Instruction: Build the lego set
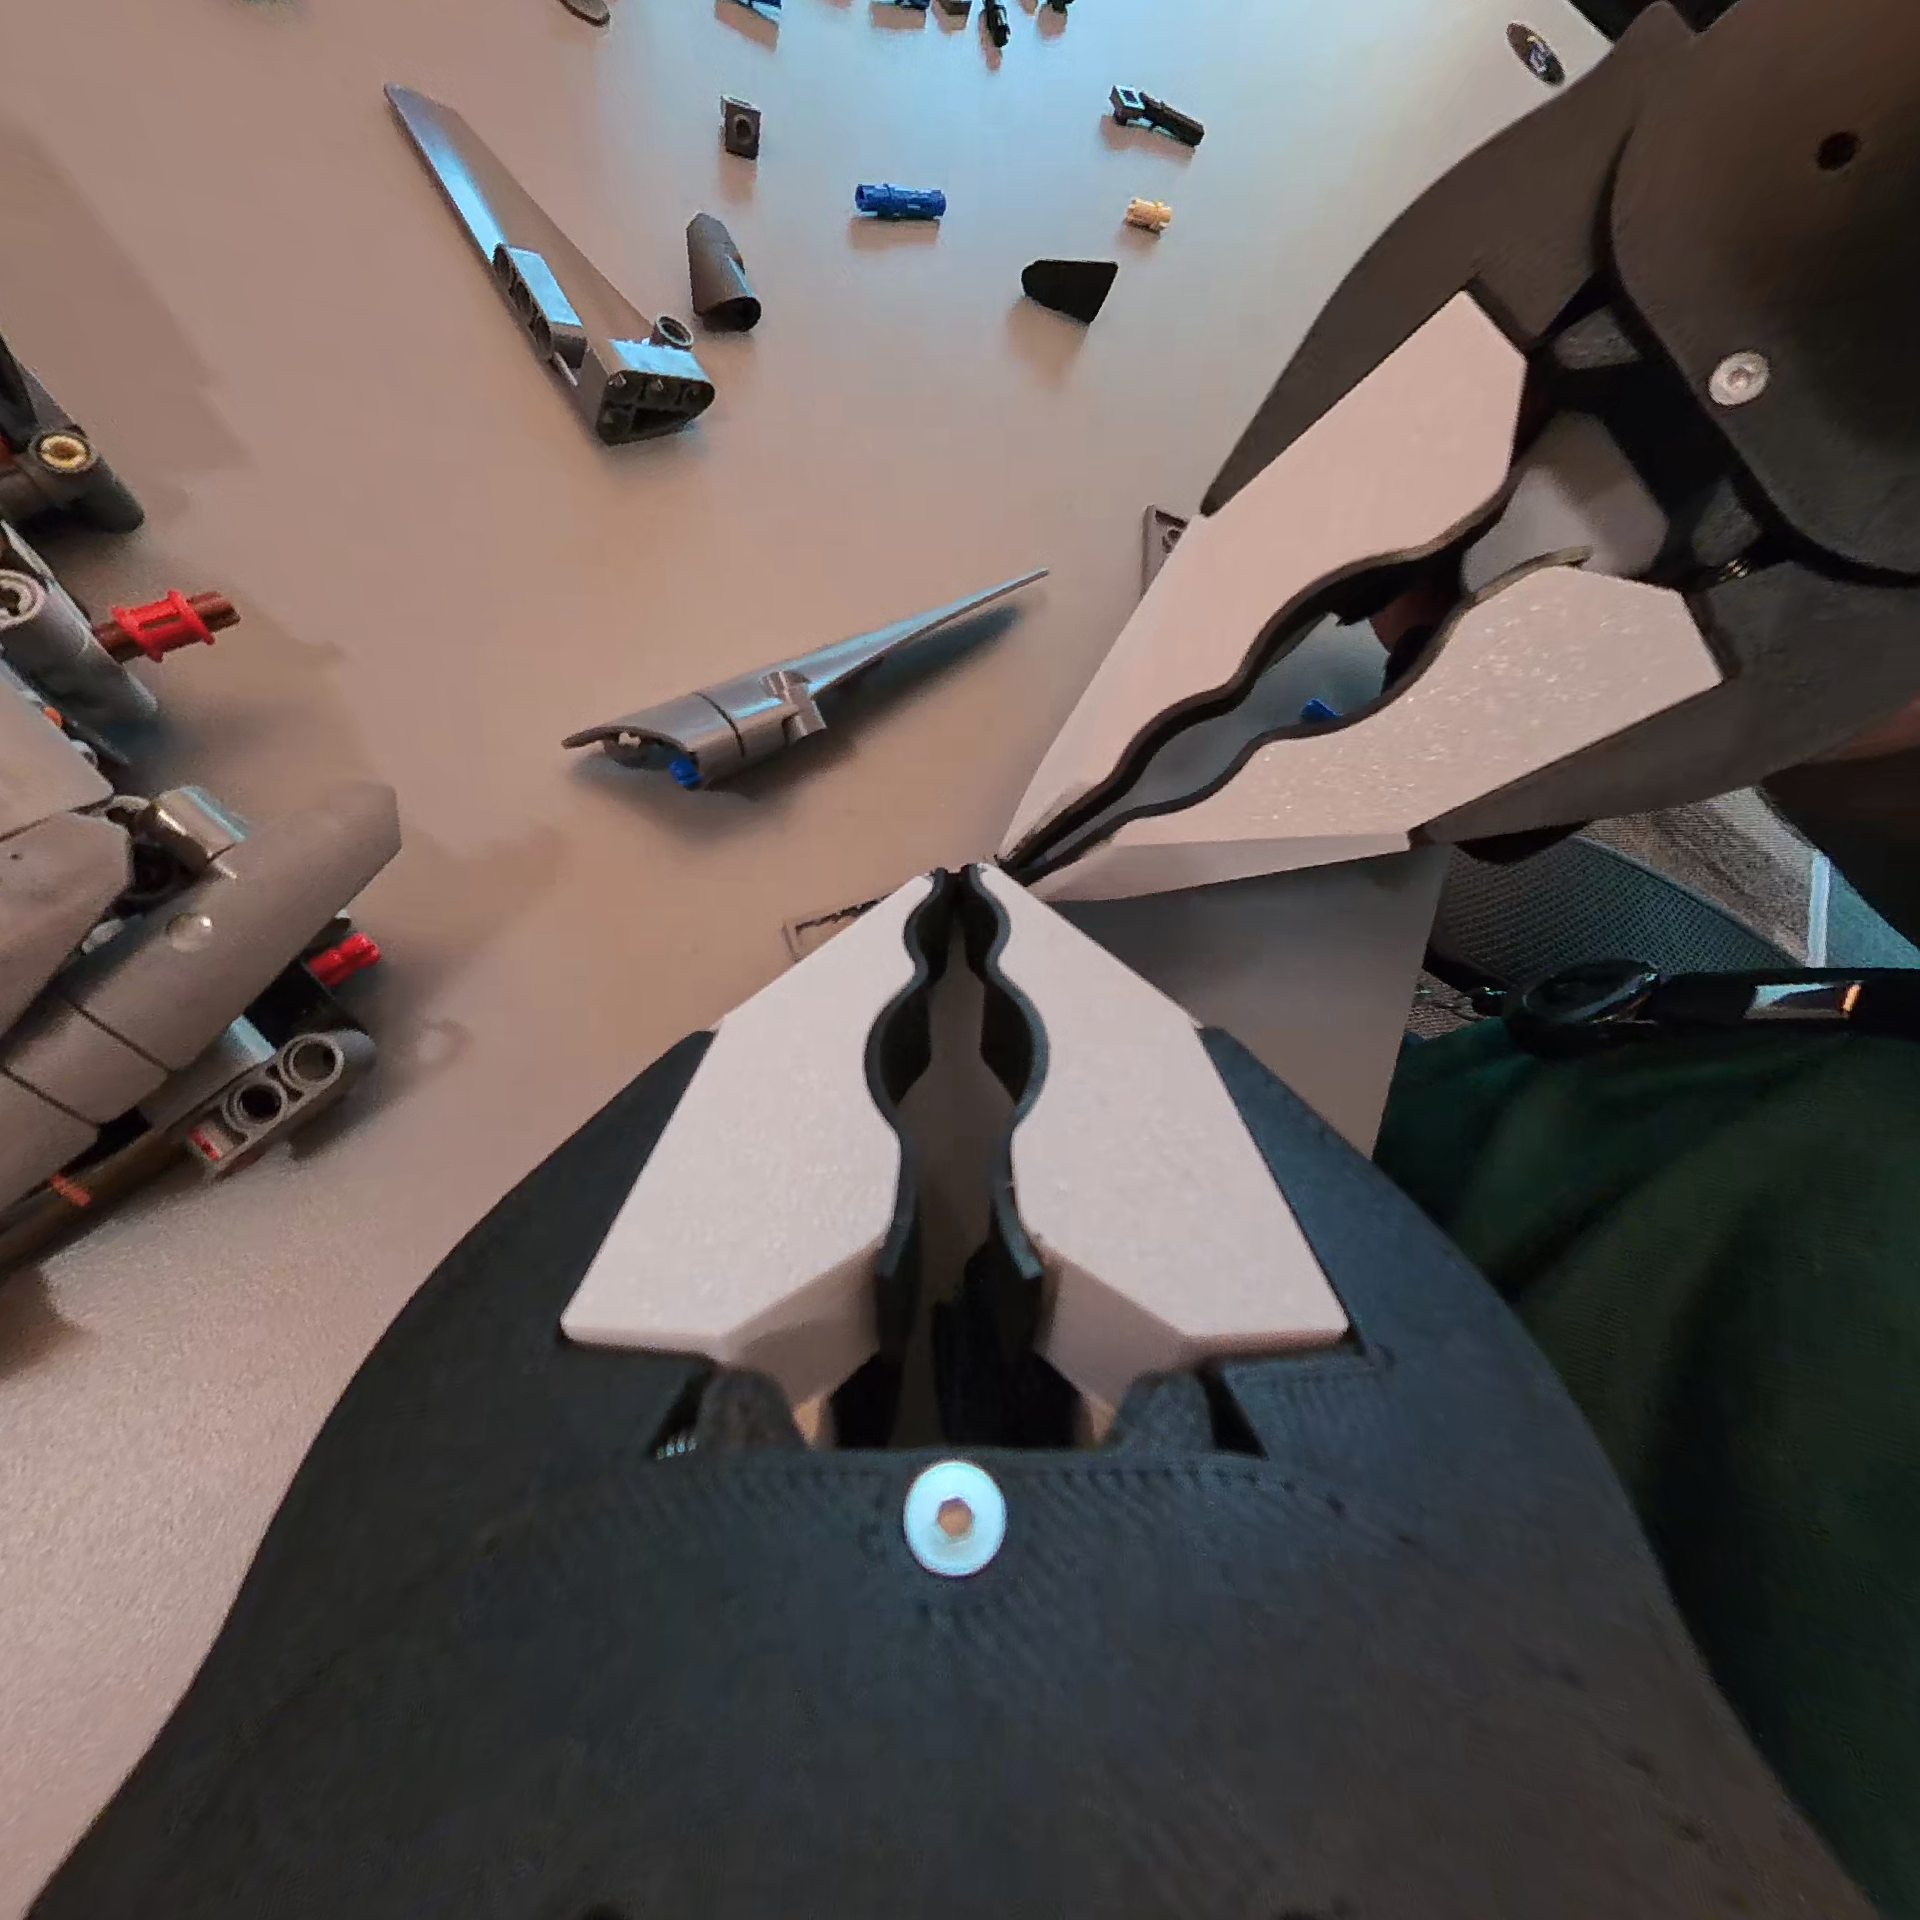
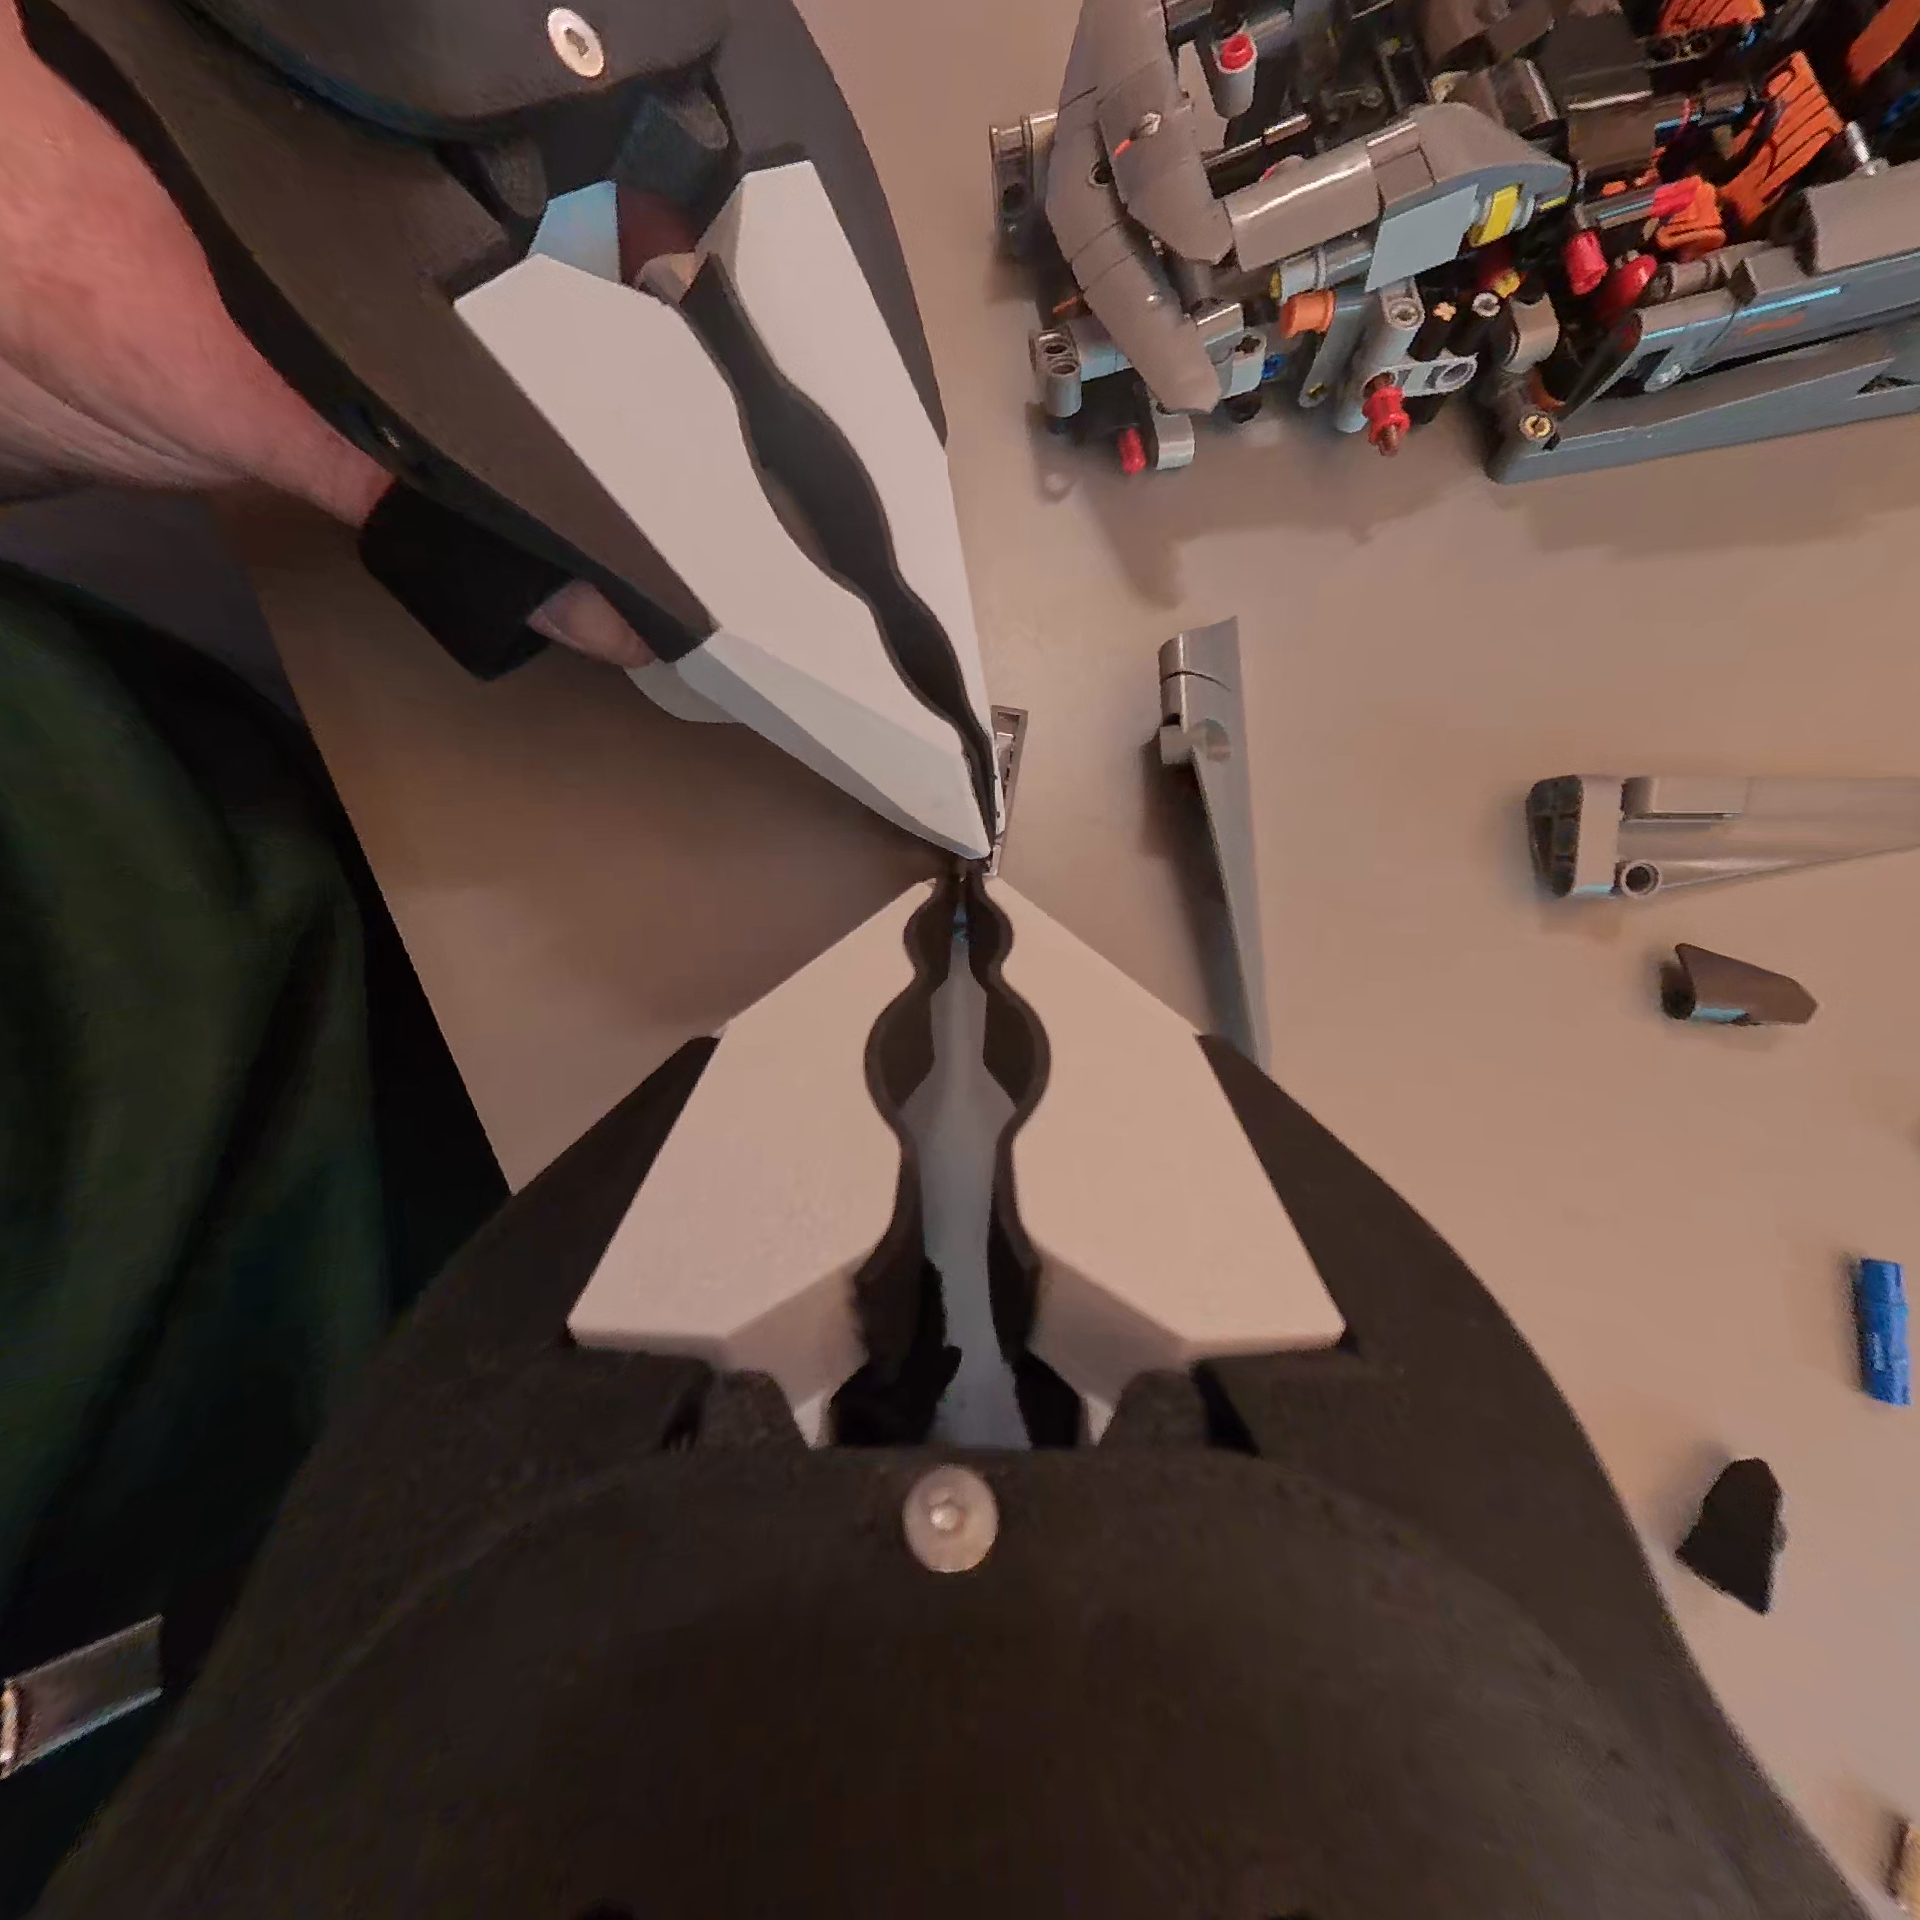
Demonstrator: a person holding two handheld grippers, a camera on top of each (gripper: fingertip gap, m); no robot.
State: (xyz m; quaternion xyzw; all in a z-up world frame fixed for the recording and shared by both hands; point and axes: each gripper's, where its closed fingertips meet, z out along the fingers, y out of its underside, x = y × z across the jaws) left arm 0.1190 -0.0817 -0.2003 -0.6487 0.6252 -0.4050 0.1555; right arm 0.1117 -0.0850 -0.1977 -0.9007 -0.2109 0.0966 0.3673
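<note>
Here my left gripper (image 1: pixel 956 878) pinches a thin grey plate (image 2: pixel 1006 769). My right gripper (image 2: pixel 961 883), tip to tip with it, looks closed on something small and blue.

On the worktop (image 1: pixel 312 1507) the left wrist view shows 2 grippers: the left gripper (image 1: pixel 958 875) and the right gripper (image 1: pixel 1013 854). There are 2 long grey wing pieces (image 1: pixel 540 270) (image 1: pixel 790 686), 1 blue pin (image 1: pixel 900 201), 1 tan pin (image 1: pixel 1149 213), 1 dark tube (image 1: pixel 722 272), 1 black wedge (image 1: pixel 1070 286) and 1 partly built model (image 1: pixel 156 935).
</note>
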